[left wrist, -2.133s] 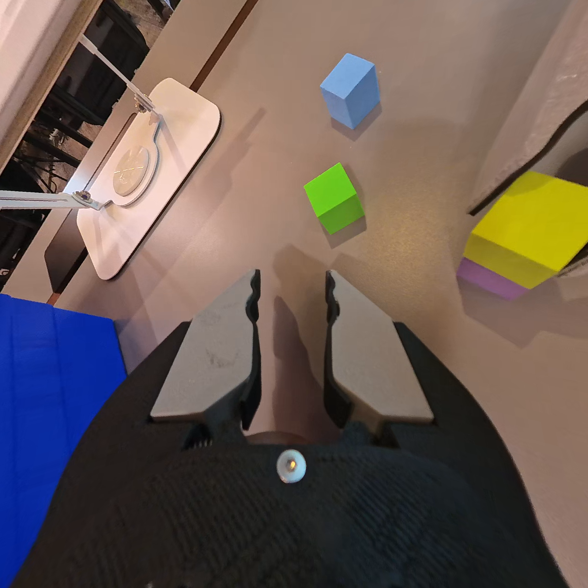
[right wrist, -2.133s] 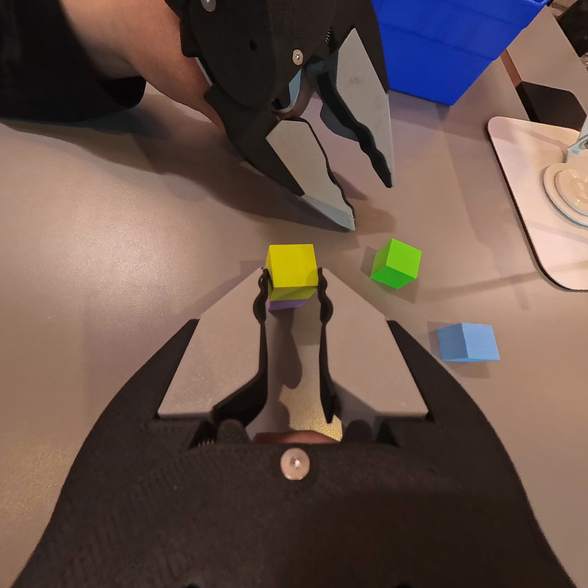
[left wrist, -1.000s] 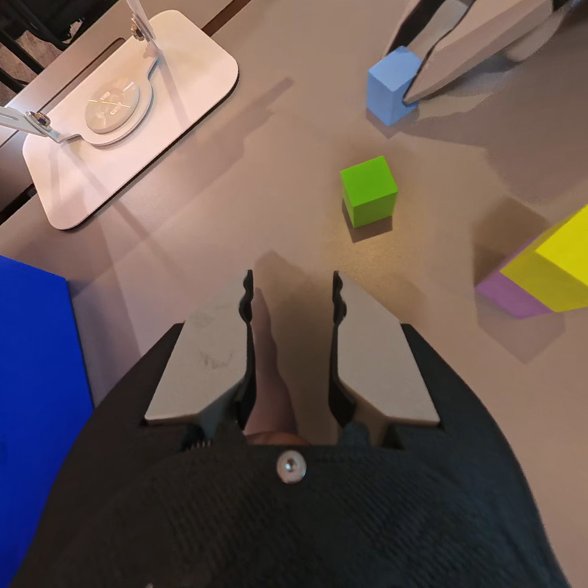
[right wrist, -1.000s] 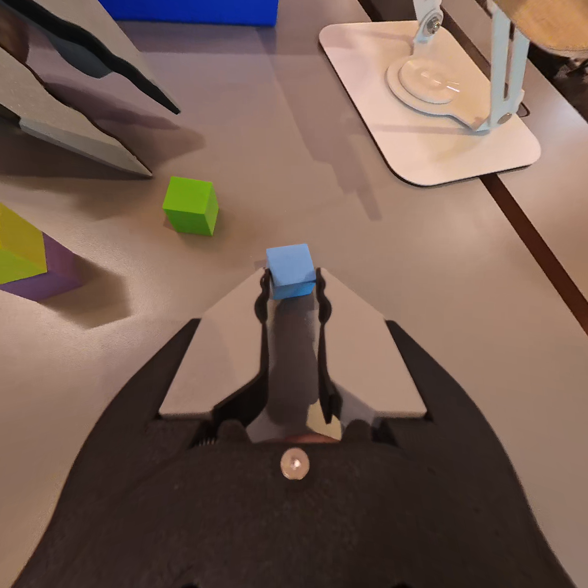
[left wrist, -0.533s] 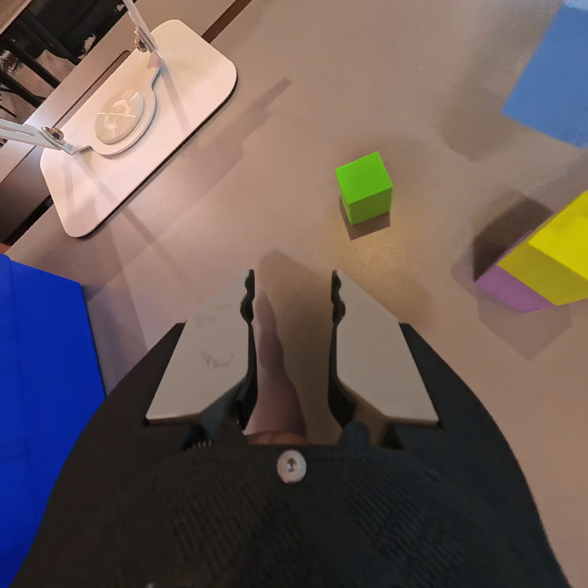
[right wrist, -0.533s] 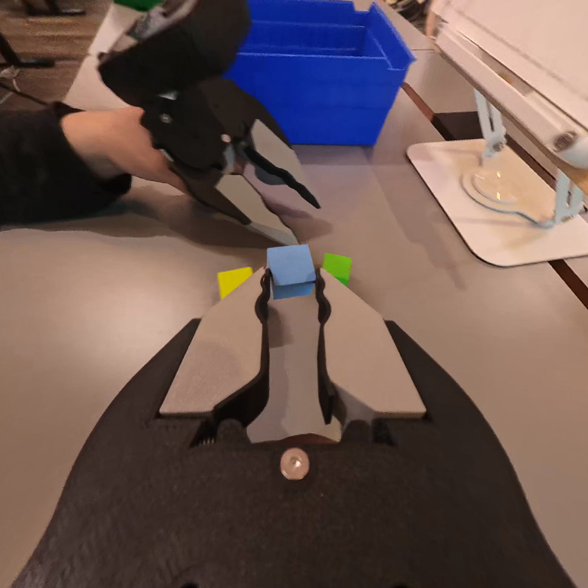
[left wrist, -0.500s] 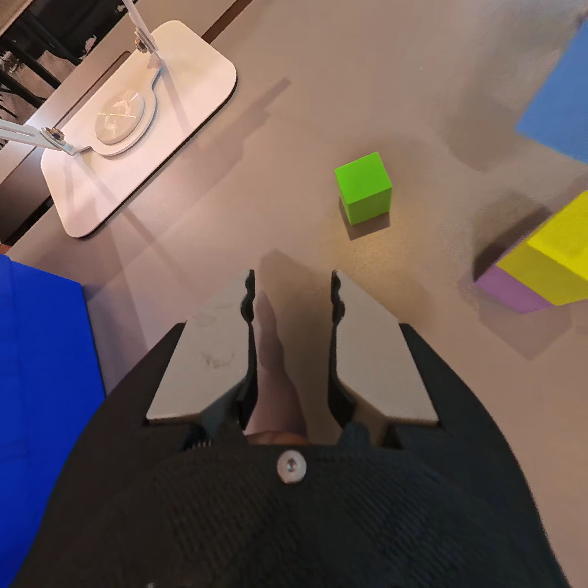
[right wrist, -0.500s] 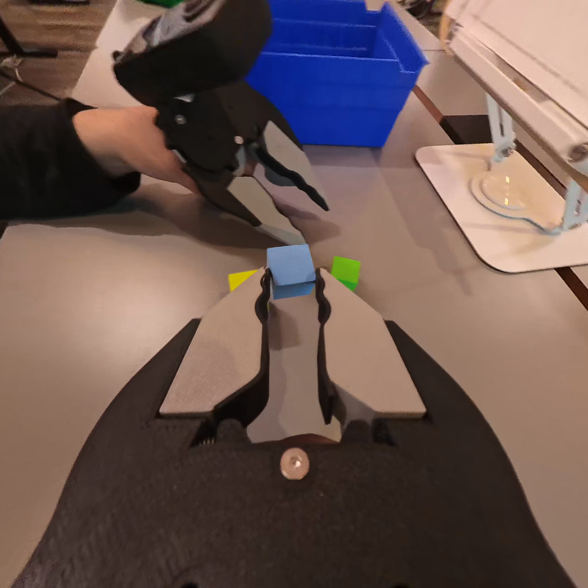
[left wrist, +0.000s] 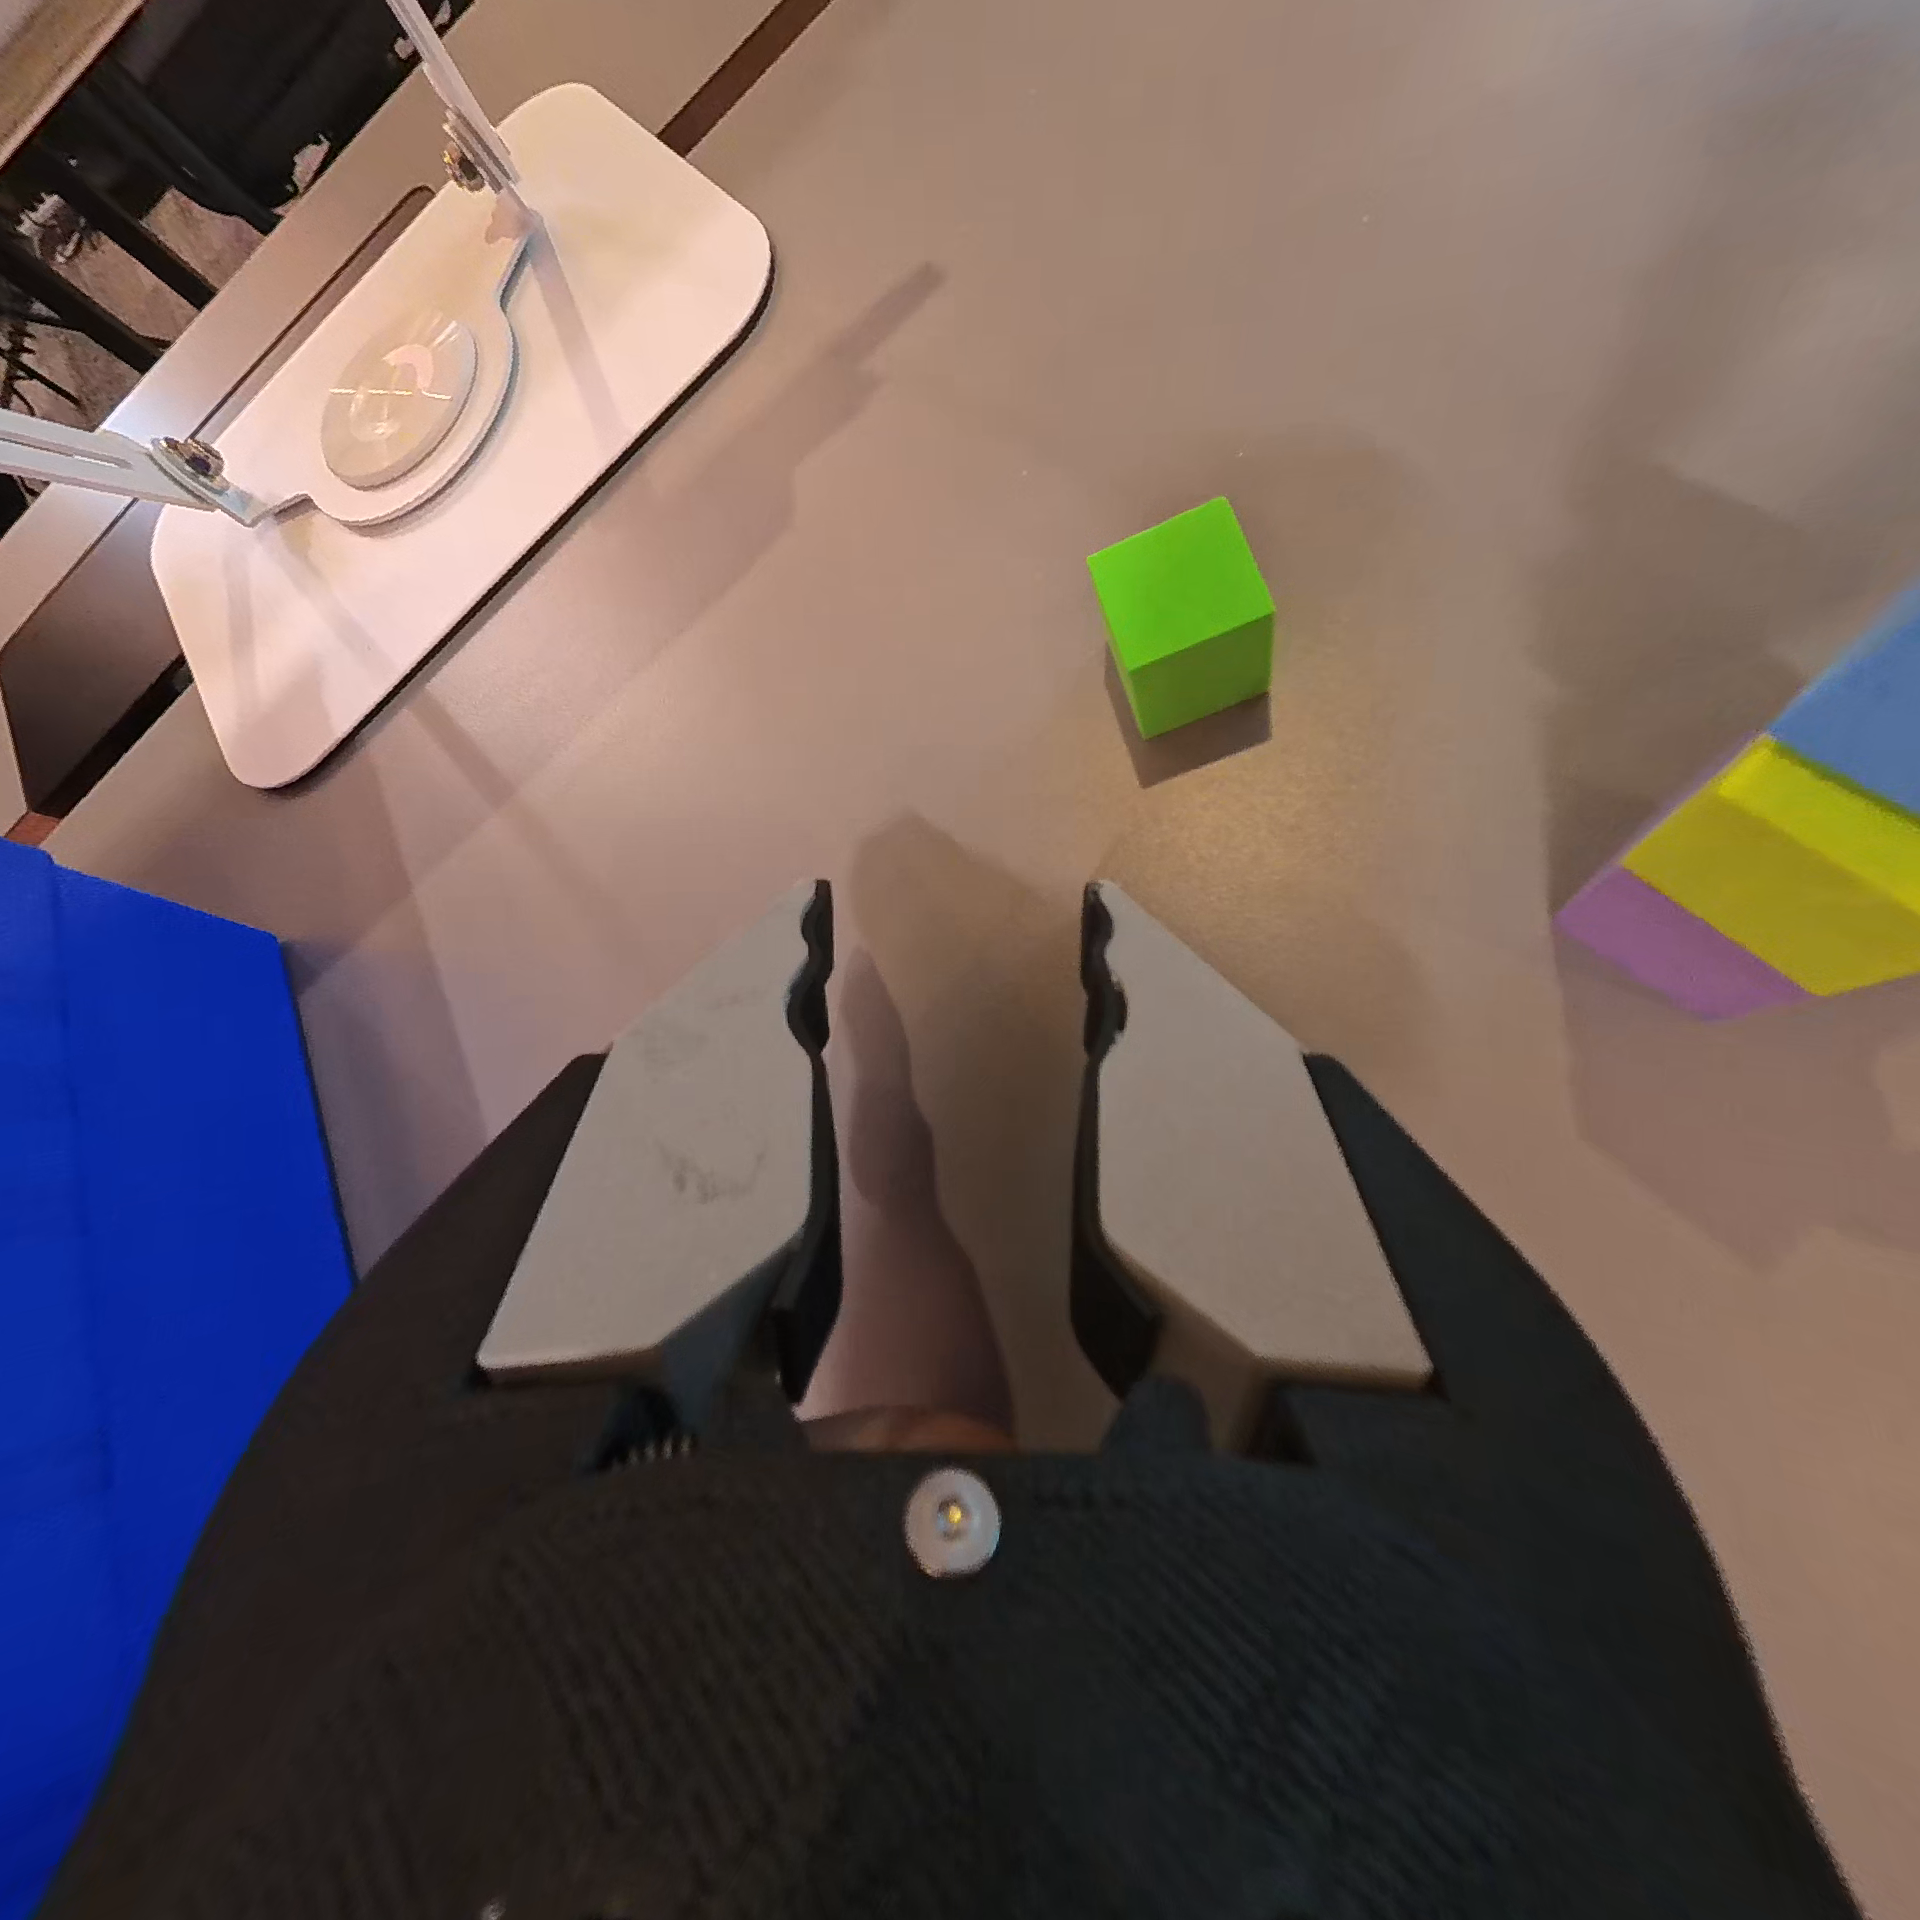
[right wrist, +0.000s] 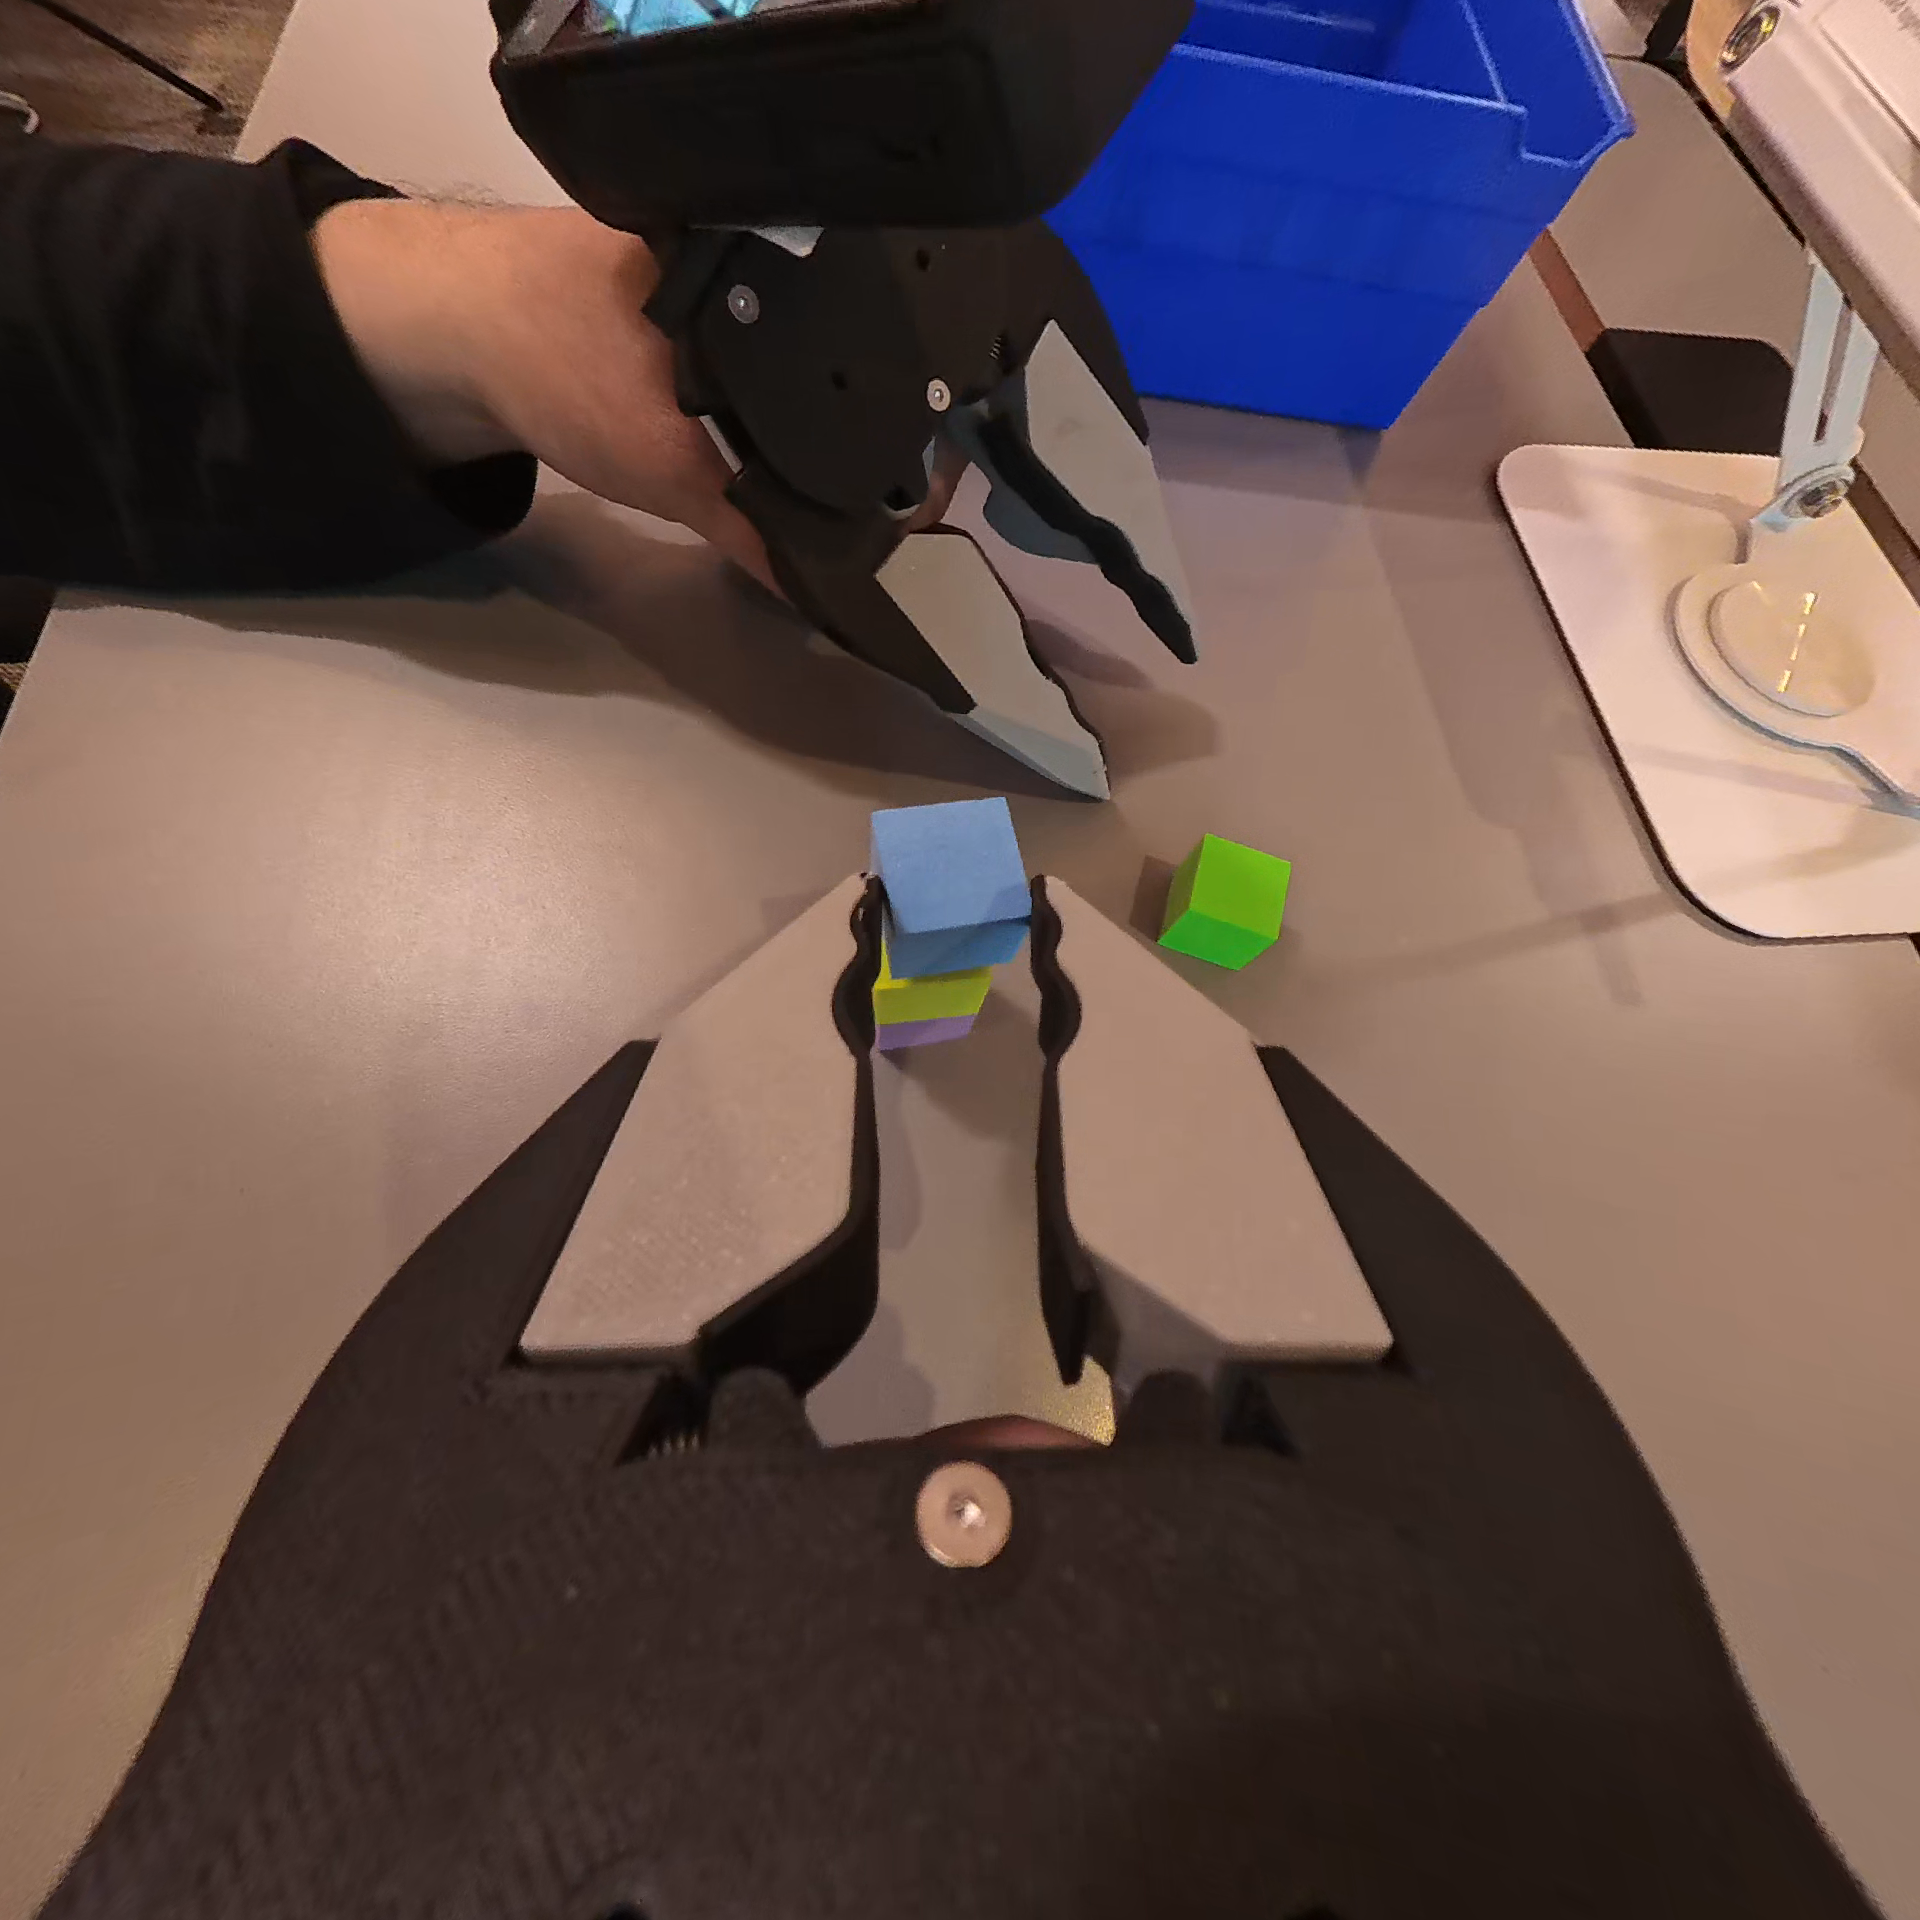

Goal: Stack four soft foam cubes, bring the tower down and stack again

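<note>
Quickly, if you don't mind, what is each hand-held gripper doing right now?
Left hand-held gripper: open, holding nothing.
Right hand-held gripper: shut on the blue cube, which sits over the yellow cube and purple cube.

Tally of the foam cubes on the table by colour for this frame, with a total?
Blue cube: 1
Yellow cube: 1
Purple cube: 1
Green cube: 1
Total: 4
</note>
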Motion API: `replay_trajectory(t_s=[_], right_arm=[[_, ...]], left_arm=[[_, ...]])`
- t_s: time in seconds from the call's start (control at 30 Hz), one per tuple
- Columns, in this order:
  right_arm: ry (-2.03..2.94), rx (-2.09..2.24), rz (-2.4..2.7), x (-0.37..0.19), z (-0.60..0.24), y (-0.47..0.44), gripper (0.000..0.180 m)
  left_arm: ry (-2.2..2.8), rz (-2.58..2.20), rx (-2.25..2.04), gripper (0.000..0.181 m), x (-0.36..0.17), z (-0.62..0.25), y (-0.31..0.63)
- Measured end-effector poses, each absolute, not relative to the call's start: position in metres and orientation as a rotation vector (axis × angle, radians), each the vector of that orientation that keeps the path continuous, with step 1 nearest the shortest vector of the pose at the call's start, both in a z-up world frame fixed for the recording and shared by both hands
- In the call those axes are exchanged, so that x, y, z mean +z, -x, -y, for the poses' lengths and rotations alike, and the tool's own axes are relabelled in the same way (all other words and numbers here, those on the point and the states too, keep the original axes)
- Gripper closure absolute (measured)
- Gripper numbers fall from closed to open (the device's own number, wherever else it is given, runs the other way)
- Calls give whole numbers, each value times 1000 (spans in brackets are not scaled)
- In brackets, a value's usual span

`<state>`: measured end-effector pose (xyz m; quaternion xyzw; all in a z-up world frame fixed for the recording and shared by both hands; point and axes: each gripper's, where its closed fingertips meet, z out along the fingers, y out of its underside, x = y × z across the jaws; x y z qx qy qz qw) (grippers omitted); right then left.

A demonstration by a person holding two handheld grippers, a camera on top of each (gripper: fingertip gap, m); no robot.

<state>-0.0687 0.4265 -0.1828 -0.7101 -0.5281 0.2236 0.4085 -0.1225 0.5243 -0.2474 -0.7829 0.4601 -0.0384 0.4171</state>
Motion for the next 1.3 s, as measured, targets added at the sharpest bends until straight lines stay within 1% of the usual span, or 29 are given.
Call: replay_trajectory(t_s=[1.0,1.1,1.2,1.3], right_arm=[[1796,555,1359,-191,-425,72,153],[1780,600,1328,-184,-425,74,141],[1741,647,1248,-167,-429,71,140],[1742,605,1076,-155,-452,53,141]], left_arm=[[1965,-1153,-92,135,-247,-524,123],[1969,-1149,-92,133,-247,-525,124],[1974,-1145,-97,132,-247,-525,124],[1979,-1140,-99,131,-247,-525,125]])
